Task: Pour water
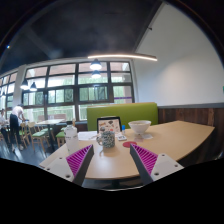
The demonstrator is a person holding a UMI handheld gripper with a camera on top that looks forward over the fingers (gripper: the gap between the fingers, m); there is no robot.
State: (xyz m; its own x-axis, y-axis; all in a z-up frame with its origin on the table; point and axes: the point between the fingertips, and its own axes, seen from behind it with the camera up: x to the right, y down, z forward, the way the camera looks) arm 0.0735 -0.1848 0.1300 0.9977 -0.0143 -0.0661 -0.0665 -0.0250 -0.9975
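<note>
Gripper hovers open above a café table

Gripper (111, 163) fingers stand spread wide apart at the near edge of a pale wooden table (170, 140), with nothing held between them. The magenta pads (147, 157) on their inner faces are bare, and only the tabletop shows in the gap.

Just ahead of the fingers, roughly midway between them, stands a small patterned cup (106, 139). To its left sits a white container (71, 133) that may be a jug or pitcher; its form is too small to make out. Beyond the cup, a tablet or small sign (109, 124) stands upright, and to its right a white bowl (139, 127) rests on the table.

Behind the table runs a green bench back (125, 111). Large windows (75, 90) fill the far wall, a long strip light (122, 57) hangs overhead, and a person (15, 122) sits at another table well off to the left.
</note>
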